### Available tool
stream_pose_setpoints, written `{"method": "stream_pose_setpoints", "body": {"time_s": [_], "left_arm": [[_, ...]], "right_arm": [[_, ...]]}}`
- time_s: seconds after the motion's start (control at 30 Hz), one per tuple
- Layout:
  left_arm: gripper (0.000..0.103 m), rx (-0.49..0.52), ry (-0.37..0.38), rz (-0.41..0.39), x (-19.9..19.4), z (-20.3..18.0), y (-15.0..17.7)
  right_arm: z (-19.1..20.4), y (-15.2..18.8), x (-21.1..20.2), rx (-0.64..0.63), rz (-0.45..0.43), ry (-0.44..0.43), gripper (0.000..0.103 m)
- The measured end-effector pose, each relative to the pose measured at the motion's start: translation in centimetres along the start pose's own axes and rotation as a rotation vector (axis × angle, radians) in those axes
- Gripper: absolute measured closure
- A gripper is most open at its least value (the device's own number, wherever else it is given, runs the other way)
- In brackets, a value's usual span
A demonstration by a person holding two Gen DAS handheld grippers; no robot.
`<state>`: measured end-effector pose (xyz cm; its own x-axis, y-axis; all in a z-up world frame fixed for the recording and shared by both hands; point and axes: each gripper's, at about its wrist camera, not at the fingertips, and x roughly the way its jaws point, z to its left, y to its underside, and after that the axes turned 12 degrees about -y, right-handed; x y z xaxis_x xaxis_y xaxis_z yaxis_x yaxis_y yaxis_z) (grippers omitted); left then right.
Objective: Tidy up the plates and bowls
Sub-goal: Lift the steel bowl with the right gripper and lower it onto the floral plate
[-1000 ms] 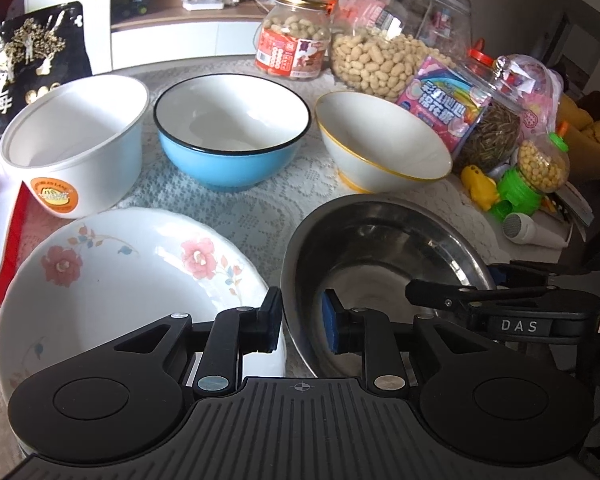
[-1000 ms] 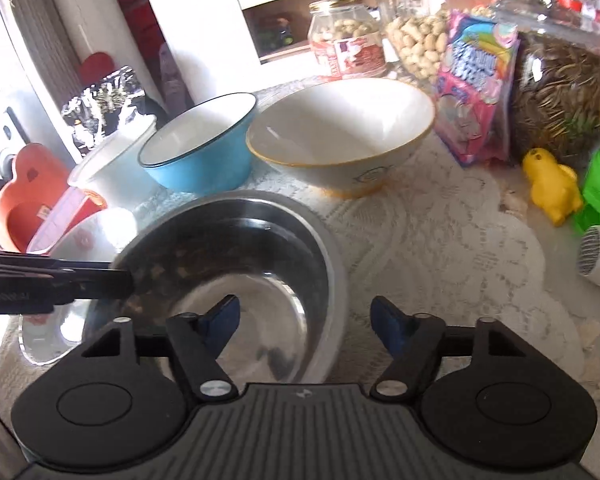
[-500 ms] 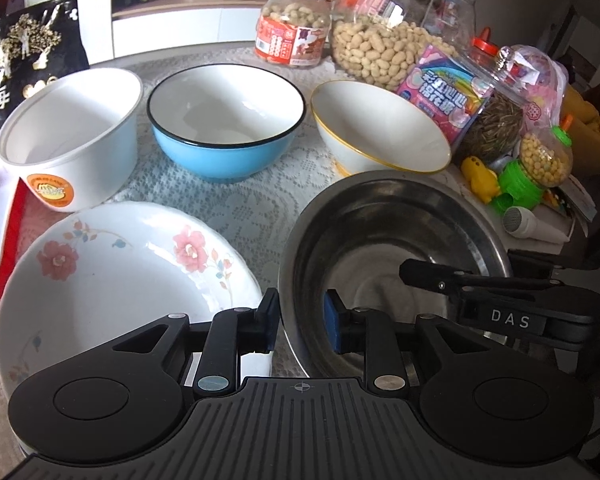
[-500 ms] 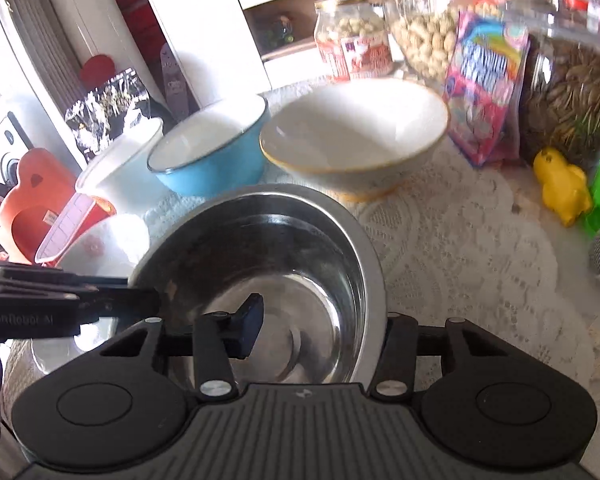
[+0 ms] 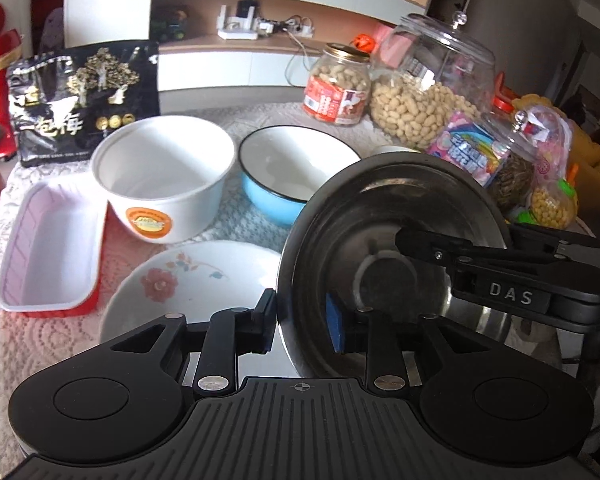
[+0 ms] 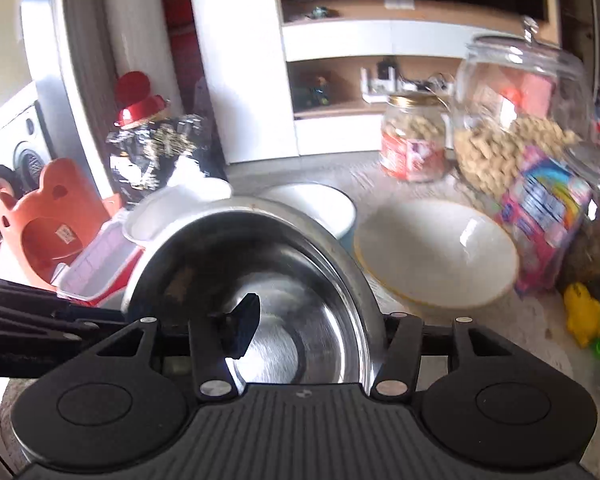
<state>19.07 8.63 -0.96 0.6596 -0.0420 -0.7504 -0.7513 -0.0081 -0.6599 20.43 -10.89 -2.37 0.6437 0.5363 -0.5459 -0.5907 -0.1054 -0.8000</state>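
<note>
Right up front, left gripper (image 5: 300, 322): we've got it angled down, straddling the near-left rim of the steel bowl (image 5: 380, 216). One finger sits outside the wall and the blue pad (image 5: 336, 324) inside. Its jaws have just been opening a bit, but the rim is between them and looks pinched.
Right gripper (image 6: 324, 320): also angled down, on the bowl's opposite rim. One finger is inside the bowl and one outside. Its jaws closed and then eased back open a little, with the wall between them. As far as we can tell, it's gripping.
Steel bowl: shiny and empty, dark on the inside wall. It's up off the cloth and tipped, held between both grippers.
Under the bowl: the floral plate (image 5: 204, 280) sits on the lace tablecloth (image 5: 4, 340), and the bowl's left edge overhangs it.
Left side: a pink-lined tray (image 5: 48, 248) lies near the table edge, just beside the plate.
Middle row: the white bowl (image 5: 160, 168) with an orange sticker, then the blue bowl (image 5: 292, 168). Next is the cream bowl (image 6: 432, 252) with a gold rim. All three are empty and upright.
Room to move: we see only narrow strips of bare cloth between the bowls.
Back edge: a black snack bag (image 5: 84, 96), the small peanut jar (image 5: 338, 88) and the big glass jar (image 5: 432, 92). A candy packet (image 5: 468, 148) crowds the right.
</note>
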Motion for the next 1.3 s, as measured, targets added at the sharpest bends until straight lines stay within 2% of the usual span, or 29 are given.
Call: {"method": "stream_pose_setpoints", "body": {"time_s": [0.07, 0.17, 0.4, 0.53, 0.63, 0.8, 0.9, 1.03, 1.2, 1.3], "left_arm": [[0.069, -0.033, -0.023, 0.010, 0.1, 1.2, 0.1], [0.069, -0.077, -0.046, 0.029, 0.2, 3.0, 0.1], [0.069, -0.136, -0.129, 0.065, 0.8, 6.8, 0.6], [0.075, -0.140, -0.173, 0.075, 1.3, 8.0, 1.2], [0.077, -0.147, -0.175, 0.076, 1.2, 8.7, 1.4], [0.077, -0.145, -0.231, 0.066, 0.5, 9.6, 1.8], [0.077, -0.174, -0.232, 0.068, 0.2, 10.5, 1.9], [0.079, -0.225, -0.205, 0.074, 0.5, 11.3, 2.1], [0.082, -0.250, -0.157, 0.064, 0.1, 11.6, 2.1], [0.082, -0.268, -0.108, 0.034, -0.6, 11.7, 2.0]], "right_arm": [[1.2, -0.7, 0.7, -0.002, 0.010, -0.051, 0.050], [3.0, -0.9, 2.1, -0.035, 0.017, -0.075, 0.050], [5.0, -0.6, 6.7, -0.009, 0.109, -0.161, 0.052], [6.1, 0.1, 8.5, -0.025, 0.173, -0.208, 0.055], [5.9, 0.3, 9.2, -0.024, 0.203, -0.225, 0.055], [4.1, 0.0, 8.6, 0.049, 0.223, -0.241, 0.052], [3.0, -0.1, 7.4, 0.074, 0.198, -0.232, 0.042], [1.3, -0.3, 6.1, 0.138, 0.198, -0.276, 0.036], [-1.6, 0.1, 7.0, 0.357, 0.270, -0.359, 0.035], [-1.9, 0.8, 7.6, 0.397, 0.295, -0.330, 0.035]]}}
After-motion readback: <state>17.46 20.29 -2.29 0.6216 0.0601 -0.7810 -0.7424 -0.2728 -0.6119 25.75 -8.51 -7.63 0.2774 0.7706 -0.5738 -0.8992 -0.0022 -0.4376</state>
